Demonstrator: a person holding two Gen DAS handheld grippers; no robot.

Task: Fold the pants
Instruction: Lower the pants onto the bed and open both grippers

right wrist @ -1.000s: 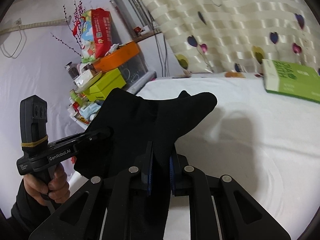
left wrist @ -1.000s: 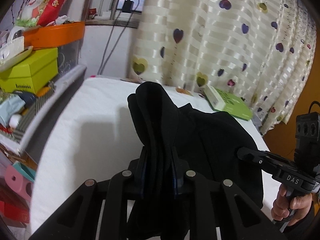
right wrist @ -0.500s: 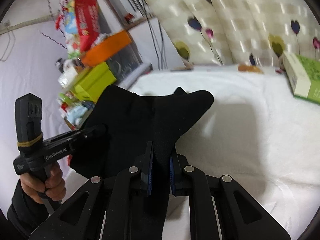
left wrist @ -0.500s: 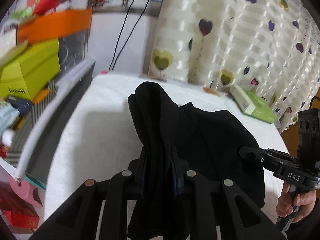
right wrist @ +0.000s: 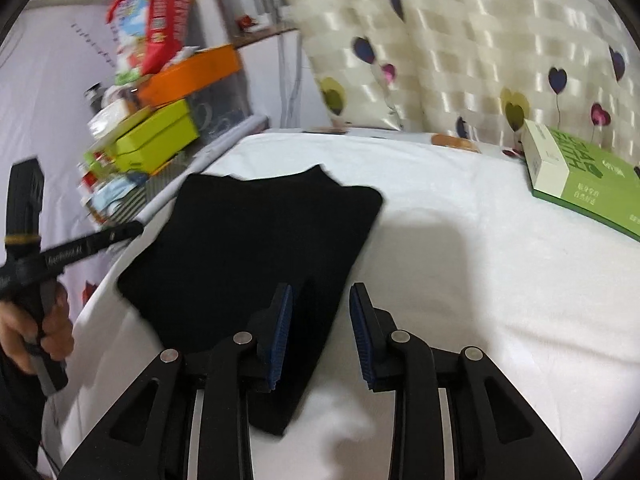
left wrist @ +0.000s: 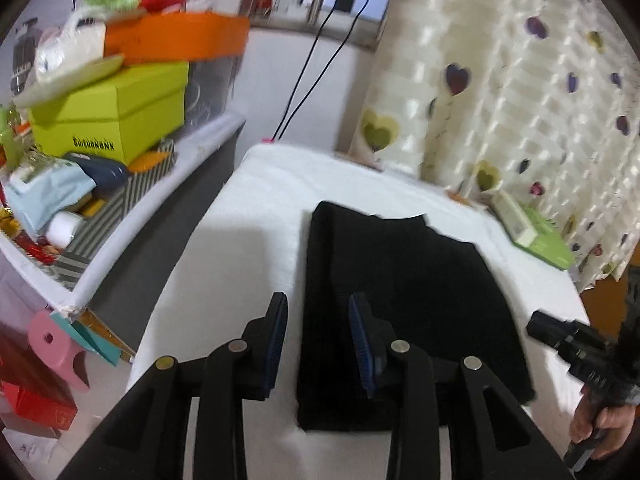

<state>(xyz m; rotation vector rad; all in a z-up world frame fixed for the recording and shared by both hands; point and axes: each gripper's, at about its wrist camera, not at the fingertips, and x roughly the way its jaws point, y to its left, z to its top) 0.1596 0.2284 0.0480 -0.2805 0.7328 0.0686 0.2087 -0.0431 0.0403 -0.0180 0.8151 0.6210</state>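
White cloth covers the desk [right wrist: 460, 240], heart-print curtain [right wrist: 460, 52] behind it, a green box [right wrist: 576, 176] at the right and stacked boxes on the shelf [left wrist: 132, 208] to the left. Black pants [left wrist: 400, 292] lie folded flat on the cloth. My left tongs [left wrist: 318, 344] gape apart over their left edge, gripping nothing. My right tongs [right wrist: 320, 332] hang just as wide over the right edge. My left hand [right wrist: 36, 332] grips its handle.
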